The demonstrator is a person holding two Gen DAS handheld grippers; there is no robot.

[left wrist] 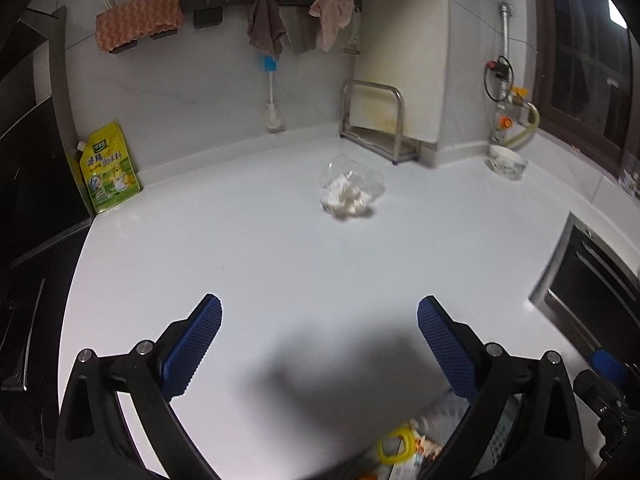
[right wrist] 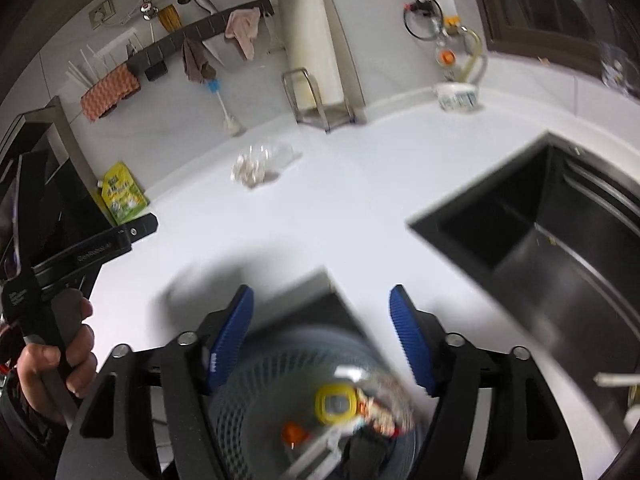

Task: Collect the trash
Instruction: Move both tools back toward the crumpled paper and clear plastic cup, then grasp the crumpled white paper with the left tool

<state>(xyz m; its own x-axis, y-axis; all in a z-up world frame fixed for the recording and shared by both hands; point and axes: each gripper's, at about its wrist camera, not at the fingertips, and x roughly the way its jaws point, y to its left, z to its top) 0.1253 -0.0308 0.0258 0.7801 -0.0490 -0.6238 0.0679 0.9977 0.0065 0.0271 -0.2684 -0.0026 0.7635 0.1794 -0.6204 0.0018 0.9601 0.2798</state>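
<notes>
Blue-padded left hand-held gripper gapes; yellow pouch shows Chinese lettering.

A yellow-green soap pouch leans on the wall, a white patterned bowl sits near the dark metal sink.

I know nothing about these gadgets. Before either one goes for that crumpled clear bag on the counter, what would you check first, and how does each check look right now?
1. Left hand-held gripper open and holding nothing: ok.
2. Right hand-held gripper open and holding nothing: ok.
3. Clear plastic bag in plain sight on the white counter, nothing touching it: ok.
4. Counter between left gripper and bag free of objects: ok.
5. Trash basket below the right gripper open to receive it: ok, though blurred.
6. Bag's contents light and dry: cannot tell.
</notes>
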